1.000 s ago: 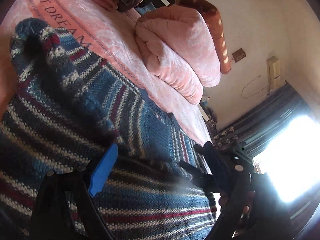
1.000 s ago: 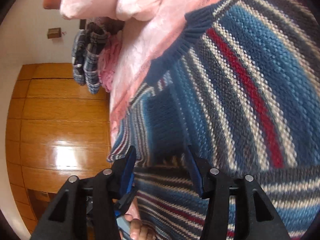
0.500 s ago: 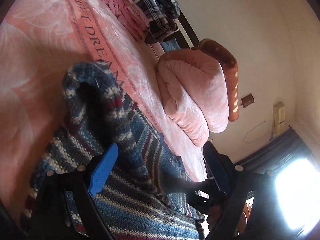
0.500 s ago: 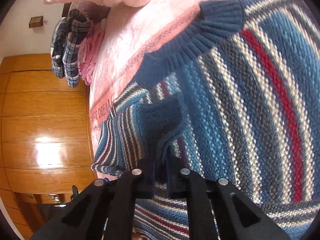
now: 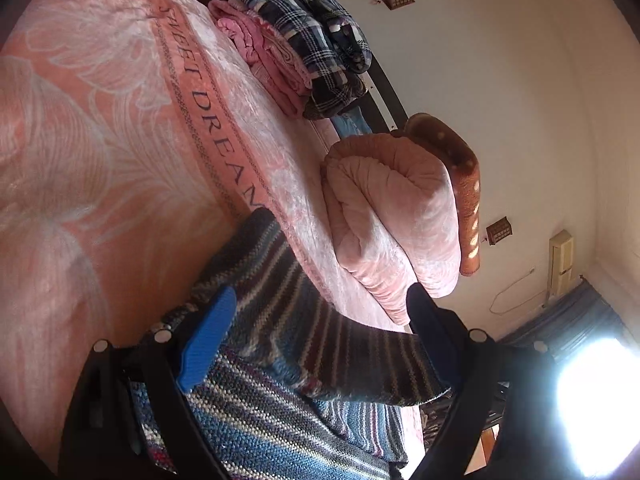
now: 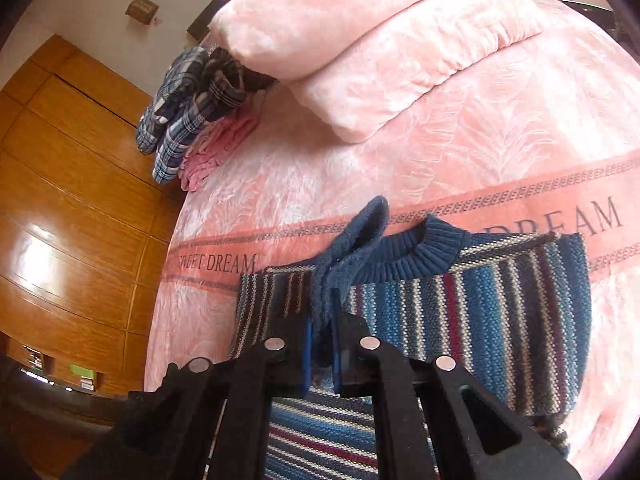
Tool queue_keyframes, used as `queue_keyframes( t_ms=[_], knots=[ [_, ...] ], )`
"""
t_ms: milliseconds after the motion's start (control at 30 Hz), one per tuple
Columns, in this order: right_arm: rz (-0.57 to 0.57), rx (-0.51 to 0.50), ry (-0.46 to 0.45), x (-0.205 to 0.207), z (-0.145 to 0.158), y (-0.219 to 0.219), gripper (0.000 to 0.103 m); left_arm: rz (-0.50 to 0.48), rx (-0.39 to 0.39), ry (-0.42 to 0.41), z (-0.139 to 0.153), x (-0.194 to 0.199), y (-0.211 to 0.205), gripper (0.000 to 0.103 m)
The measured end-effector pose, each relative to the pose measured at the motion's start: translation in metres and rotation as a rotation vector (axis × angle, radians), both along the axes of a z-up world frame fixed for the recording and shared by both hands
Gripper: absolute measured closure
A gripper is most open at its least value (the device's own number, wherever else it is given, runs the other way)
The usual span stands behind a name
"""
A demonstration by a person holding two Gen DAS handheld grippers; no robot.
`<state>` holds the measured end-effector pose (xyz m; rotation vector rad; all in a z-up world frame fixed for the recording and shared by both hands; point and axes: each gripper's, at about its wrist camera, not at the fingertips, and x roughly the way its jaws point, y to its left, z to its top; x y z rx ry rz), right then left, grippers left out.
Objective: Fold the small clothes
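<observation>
Lifted higher, right gripper jaws pinch sweater sleeve; left gripper jaws spread.

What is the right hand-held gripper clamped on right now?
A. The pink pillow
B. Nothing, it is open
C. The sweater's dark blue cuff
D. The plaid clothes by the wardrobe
C. In the right wrist view the right hand-held gripper has its jaws closed on the dark blue ribbed cuff of the striped sweater, lifted above the collar.
</observation>
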<state>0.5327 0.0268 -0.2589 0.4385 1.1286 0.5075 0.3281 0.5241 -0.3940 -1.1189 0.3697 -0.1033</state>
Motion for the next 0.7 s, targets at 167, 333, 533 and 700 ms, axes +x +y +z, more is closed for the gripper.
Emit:
queue_keyframes(
  t_ms=[167, 333, 533, 700],
  knots=[
    [-0.052, -0.017, 0.055, -0.011, -0.035, -0.034, 0.096, -0.043, -0.028, 0.01, -0.006, 0.007, -0.004, 0.017],
    [-0.093, -0.035, 0.12, -0.014, -0.079, -0.056, 0.096, -0.092, -0.037, 0.023, -0.011, 0.017, -0.012, 0.017],
    [-0.138, -0.04, 0.177, -0.02, -0.118, -0.076, 0.096, -0.112, -0.037, 0.05, -0.017, 0.022, -0.017, 0.017],
    [-0.142, -0.037, 0.245, -0.02, -0.151, -0.085, 0.089, -0.127, -0.037, 0.064, -0.02, 0.027, -0.019, 0.017]
  ],
)
